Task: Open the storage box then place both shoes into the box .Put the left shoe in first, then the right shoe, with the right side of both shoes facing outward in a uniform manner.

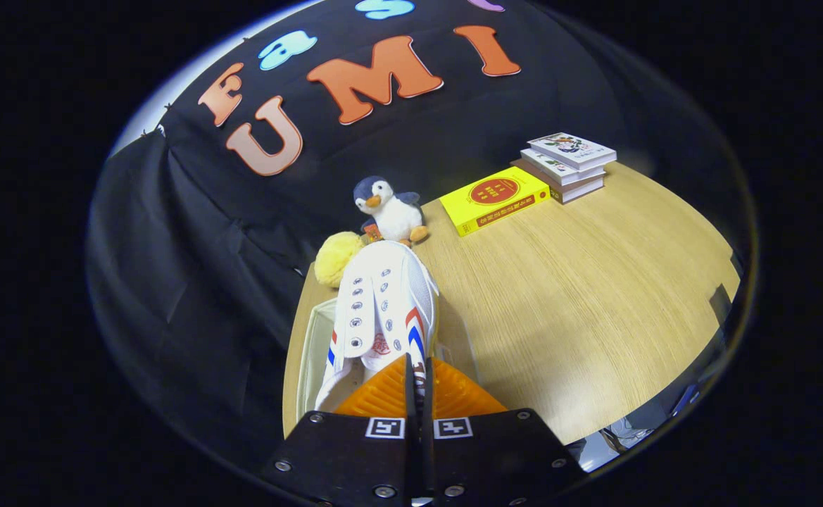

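we see the gripper [417, 384] clamped on a white shoe [383, 303], its two fingers [383, 398] drawn almost together with only a thin part of the shoe's rear edge pinched between them. the shoe stretches straight ahead from the fingertips, toe pointing away toward the back of the table [580, 296], its eyelets and tongue facing up and red and blue stripes showing on both flanks. directly under and to the left of the shoe lies the storage box [310, 352], a pale, light-walled container sitting at the near left corner of the wooden table; we can make out its left wall and part of its rim, while the shoe covers most of its opening, so we cannot tell what else lies inside or whether the shoe touches the box floor. beyond the shoe's toe sits a fluffy yellow ball [335, 257], and just behind that a plush penguin [388, 210] stands upright. further right along the back of the table lies a yellow book [494, 199] flat on the wood, and just beside it a small stack of books [567, 165].
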Tool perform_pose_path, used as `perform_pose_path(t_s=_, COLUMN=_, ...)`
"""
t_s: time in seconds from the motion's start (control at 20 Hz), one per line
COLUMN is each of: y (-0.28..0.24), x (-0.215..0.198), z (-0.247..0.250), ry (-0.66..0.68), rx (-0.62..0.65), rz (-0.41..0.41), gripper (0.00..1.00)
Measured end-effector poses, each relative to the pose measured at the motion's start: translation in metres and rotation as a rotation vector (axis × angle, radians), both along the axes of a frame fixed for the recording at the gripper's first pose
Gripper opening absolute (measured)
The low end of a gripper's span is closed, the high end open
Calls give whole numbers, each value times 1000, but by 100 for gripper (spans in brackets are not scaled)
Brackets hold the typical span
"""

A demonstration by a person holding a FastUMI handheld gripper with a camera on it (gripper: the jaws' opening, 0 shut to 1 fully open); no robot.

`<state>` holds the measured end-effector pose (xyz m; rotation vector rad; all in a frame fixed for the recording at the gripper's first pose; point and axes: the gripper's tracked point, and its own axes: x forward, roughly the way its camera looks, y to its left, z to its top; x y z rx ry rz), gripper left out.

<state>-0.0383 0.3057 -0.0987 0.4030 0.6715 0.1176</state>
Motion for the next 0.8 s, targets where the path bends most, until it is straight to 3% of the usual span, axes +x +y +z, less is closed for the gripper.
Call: perform_pose_path(t_s=0.8, y=14, x=-4, z=-26, ry=0, rx=-93, rz=5, gripper=2)
